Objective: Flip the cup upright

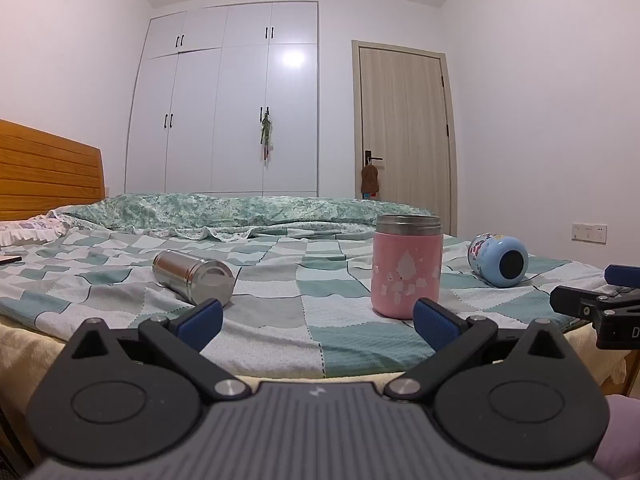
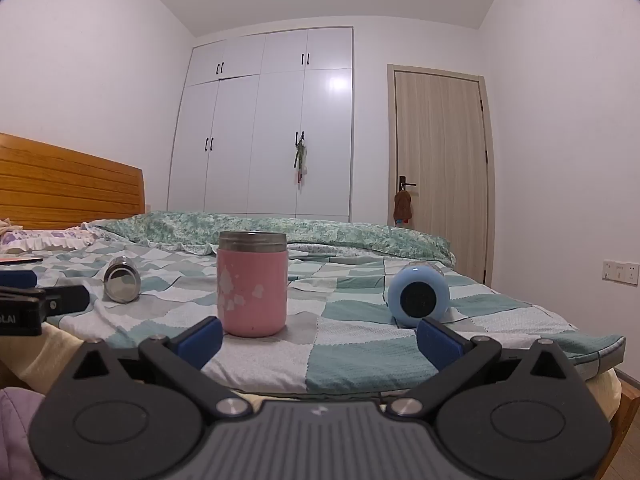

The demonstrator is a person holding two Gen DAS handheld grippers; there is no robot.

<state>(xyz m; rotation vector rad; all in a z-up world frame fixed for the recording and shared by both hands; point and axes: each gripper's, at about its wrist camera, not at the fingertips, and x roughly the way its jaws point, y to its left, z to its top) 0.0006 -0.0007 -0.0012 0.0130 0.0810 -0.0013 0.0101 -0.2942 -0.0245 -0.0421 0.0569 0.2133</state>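
Observation:
A pink cup with a steel rim stands upright on the checked bedsheet; it also shows in the right wrist view. A steel cup lies on its side to its left, seen too in the right wrist view. A blue cup lies on its side to the right, its base facing me. My left gripper is open and empty at the bed's near edge. My right gripper is open and empty, in front of the gap between the pink and blue cups.
A wooden headboard is at the left. A green quilt is bunched at the far side of the bed. A white wardrobe and a door stand behind. A phone-like object lies at the far left.

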